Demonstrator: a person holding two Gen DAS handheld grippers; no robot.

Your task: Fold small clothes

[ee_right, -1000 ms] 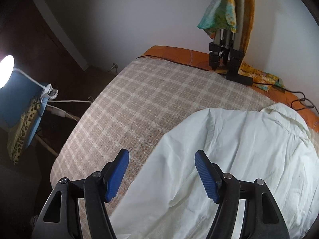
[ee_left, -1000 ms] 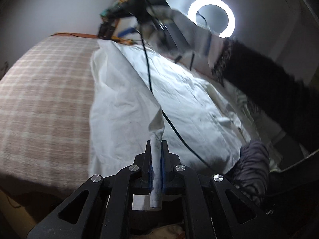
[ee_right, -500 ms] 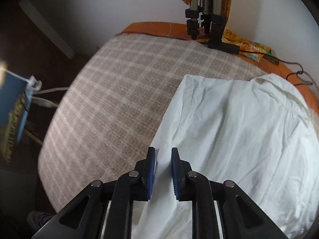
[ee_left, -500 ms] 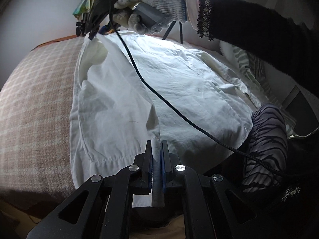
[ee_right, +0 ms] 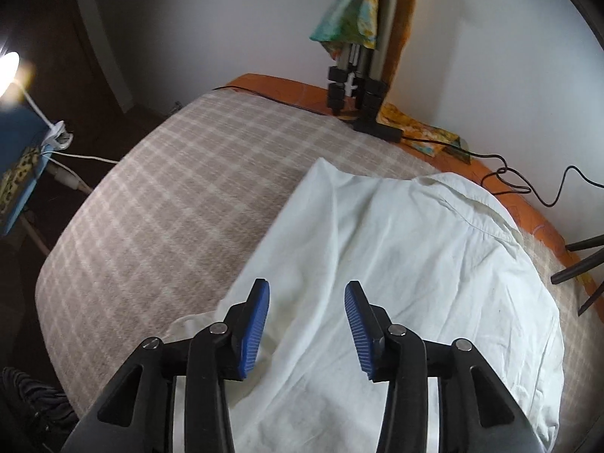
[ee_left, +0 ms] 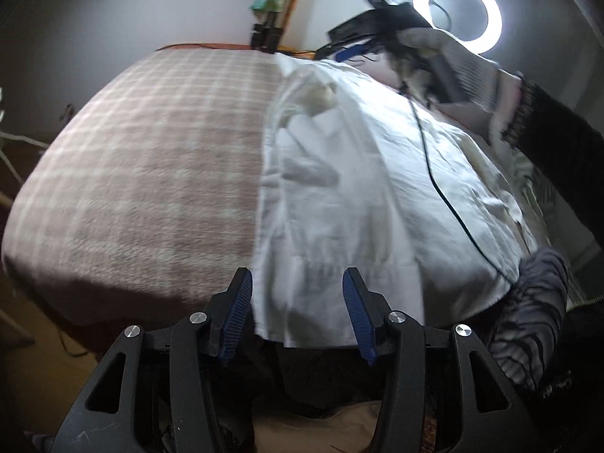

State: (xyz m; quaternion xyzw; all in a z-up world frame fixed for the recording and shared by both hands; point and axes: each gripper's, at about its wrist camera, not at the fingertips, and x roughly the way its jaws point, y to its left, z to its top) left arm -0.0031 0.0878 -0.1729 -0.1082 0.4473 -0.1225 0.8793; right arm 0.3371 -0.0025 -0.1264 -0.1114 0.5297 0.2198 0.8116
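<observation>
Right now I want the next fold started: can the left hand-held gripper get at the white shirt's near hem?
Probably yes: the left hand-held gripper is opening just above the white shirt, whose hem lies unobstructed between the pads.

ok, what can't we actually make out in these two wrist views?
- Left wrist view: motion blur smears the white shirt and the gloved hand; the right gripper it holds is too smeared to read its jaws.
- Left wrist view: the shirt's near hem runs behind the left gripper.
- Right wrist view: the shirt's near part is hidden by the gripper frame and cut by the bottom edge.
</observation>
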